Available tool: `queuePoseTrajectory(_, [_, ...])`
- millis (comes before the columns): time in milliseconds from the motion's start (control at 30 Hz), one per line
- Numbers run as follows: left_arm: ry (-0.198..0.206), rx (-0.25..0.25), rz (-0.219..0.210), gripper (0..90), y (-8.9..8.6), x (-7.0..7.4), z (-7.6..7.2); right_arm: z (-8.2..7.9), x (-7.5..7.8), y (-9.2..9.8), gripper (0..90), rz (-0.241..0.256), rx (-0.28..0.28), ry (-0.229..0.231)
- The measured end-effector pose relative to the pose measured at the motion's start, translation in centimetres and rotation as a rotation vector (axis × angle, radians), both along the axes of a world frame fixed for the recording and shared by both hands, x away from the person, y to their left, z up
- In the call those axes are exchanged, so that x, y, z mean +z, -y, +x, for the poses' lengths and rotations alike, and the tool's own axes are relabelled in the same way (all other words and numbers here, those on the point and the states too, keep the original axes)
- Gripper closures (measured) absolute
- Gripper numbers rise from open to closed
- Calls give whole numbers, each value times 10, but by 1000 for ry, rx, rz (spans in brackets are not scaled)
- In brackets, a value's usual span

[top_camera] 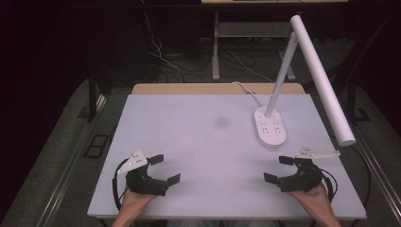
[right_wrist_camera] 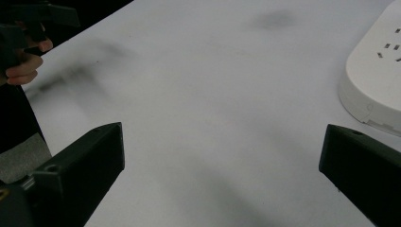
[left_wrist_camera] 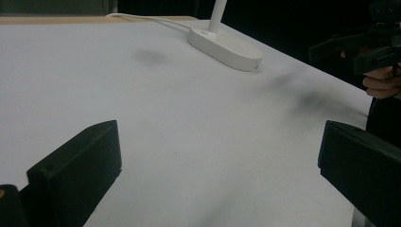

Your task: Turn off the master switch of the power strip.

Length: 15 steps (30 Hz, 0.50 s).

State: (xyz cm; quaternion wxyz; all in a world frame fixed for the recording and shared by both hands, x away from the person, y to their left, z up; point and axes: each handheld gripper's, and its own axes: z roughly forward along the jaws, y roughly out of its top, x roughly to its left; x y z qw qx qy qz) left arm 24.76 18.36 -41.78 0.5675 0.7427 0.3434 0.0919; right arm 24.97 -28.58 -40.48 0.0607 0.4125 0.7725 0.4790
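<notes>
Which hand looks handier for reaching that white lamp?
The right, probably. The right claw sits just in front of the lamp's base, jaws open. The left claw, also open, sits across the table from it.

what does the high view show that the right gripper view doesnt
High view alone: the whole white desk lamp with its upright stem and long tilted bar, its white cable running off the far edge, both forearms, and the floor with cables and table legs behind.

Right gripper view alone: a close look along the right gripper, jaws wide apart with nothing between them, and the slots on the lamp base.

Both: the white table, the dark smudge on it, the lamp base, and the left gripper, also open.
</notes>
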Motion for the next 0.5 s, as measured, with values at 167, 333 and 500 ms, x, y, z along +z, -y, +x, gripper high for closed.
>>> queuePoseTrajectory(167, [-1, 1, 6, 0, 0, -1, 0, 4, 3, -1, 2, -16, 12, -7])
queuePoseTrajectory(333, [-3, 2, 9, 0, 0, -1, 0, 9, 5, -1, 2, -26, 20, -4])
queuePoseTrajectory(500, [-5, -2, 14, 0, 1, -1, 0, 12, 8, -1, 2, -27, 21, -2])
